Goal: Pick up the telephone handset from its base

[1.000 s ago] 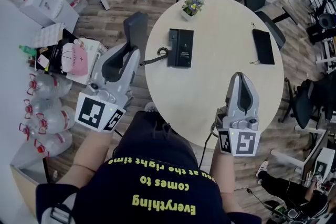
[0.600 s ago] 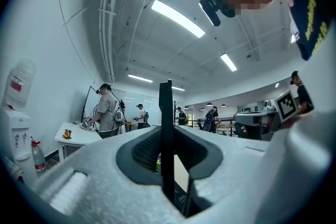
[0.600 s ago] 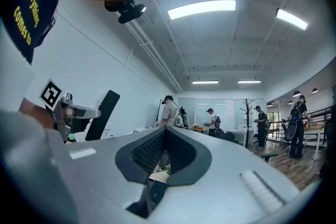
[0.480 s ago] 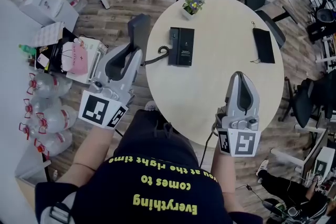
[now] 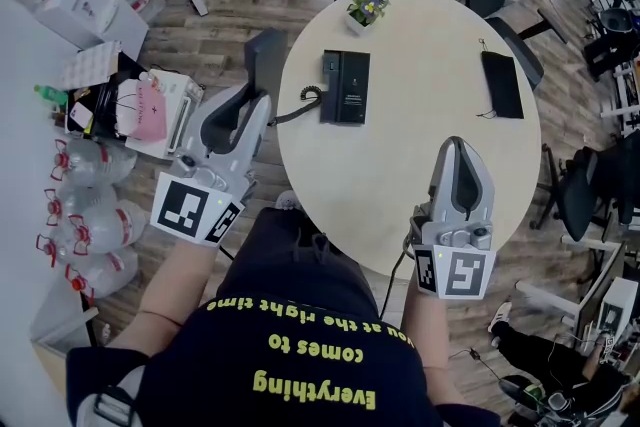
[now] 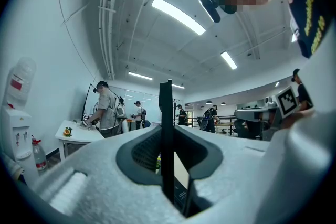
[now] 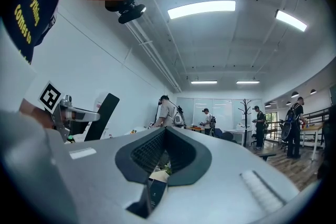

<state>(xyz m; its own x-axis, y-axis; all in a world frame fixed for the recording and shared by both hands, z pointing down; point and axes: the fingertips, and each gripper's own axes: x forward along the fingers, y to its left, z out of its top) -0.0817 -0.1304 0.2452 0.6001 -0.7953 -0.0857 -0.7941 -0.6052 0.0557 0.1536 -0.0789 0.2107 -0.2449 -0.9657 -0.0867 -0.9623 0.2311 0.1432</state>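
left gripper [image 5: 257,102] clamped on handset [image 5: 264,57] | right gripper [image 5: 458,147] shut, empty | risk: cord [image 5: 300,107] might have dragged base [image 5: 345,87] off table [image 5: 420,145]

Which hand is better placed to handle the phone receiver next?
Left: the left gripper clamps the black plastic handset, its coiled cord running to the black base; the right gripper is shut, empty.

left gripper [image 5: 257,103] holds handset [image 5: 265,55] clear of base [image 5: 346,87] on table [image 5: 420,155]

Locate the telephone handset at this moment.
Head view, left side: the handset is gripped in the left gripper just left of the table, its cord running right to the base.
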